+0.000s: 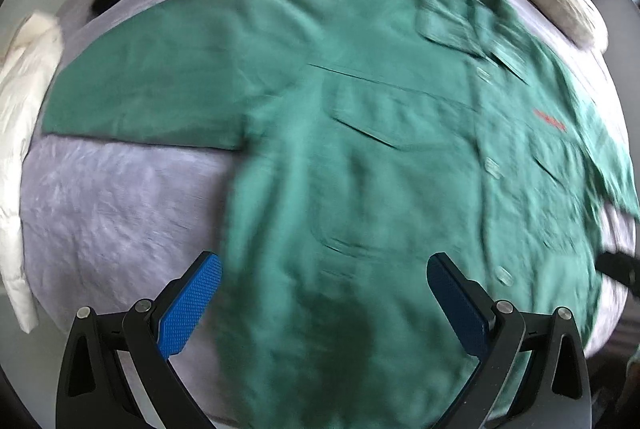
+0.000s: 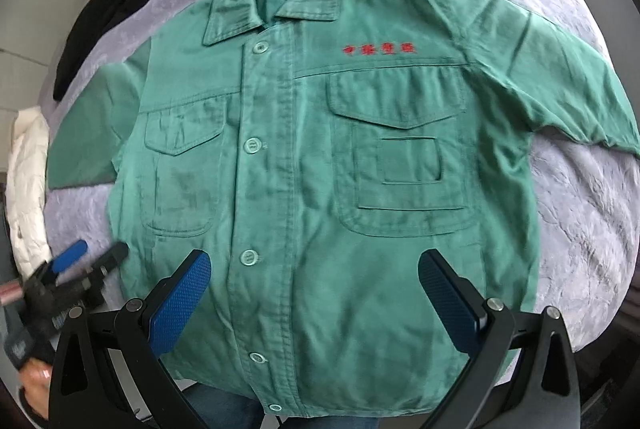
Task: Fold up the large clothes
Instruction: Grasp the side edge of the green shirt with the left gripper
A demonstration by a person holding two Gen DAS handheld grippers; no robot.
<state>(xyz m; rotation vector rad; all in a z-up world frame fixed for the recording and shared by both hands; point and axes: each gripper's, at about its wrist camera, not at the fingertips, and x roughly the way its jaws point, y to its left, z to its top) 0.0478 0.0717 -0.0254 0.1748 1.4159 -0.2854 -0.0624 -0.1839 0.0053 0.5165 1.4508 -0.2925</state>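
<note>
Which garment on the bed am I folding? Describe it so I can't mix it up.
On the lavender bedspread, look at the middle: the green button-front work jacket lies spread flat, front up, sleeves out. Unlike the black garment and the white padded one at the bed's edge, it has red embroidered characters above a flap pocket.

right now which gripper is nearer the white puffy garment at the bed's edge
Left. The left gripper is over the jacket's side edge, close to the white puffy garment; the right gripper is over the jacket's lower front, farther away.

A green jacket [image 2: 304,165] with red lettering [image 2: 379,49] lies on a lilac bedspread [image 2: 592,213].
</note>
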